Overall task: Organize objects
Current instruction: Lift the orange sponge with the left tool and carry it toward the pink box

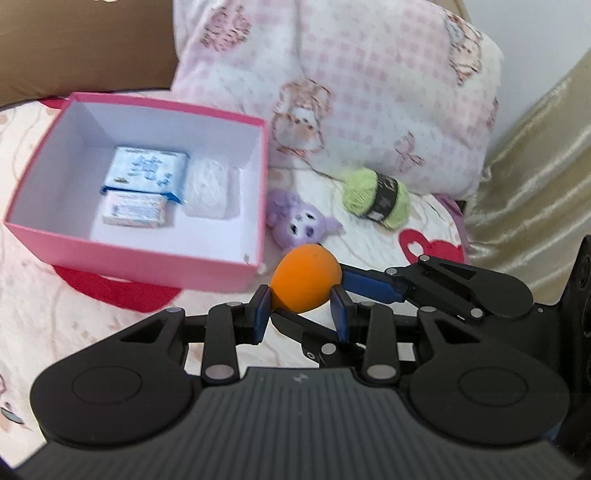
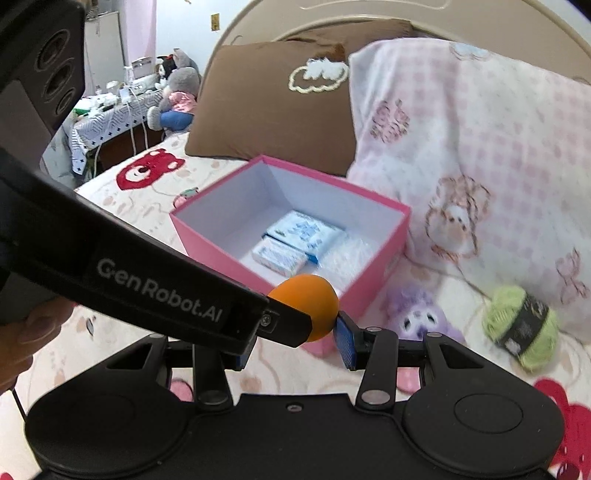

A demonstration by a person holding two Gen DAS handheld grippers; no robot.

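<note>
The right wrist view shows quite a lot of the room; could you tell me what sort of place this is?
Most likely a bedroom: a bed with a curved headboard, a brown pillow and a plush toy by a cluttered side table.

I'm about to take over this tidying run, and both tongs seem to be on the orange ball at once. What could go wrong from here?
1. The ball is round and pinched by the left tongs and the right tongs together; uneven release could let it squirt out and roll across the bed.
2. It hangs outside the pink box, near the wall; a low carry could clip the rim.
3. A drop may knock the purple plush just beneath.
</note>
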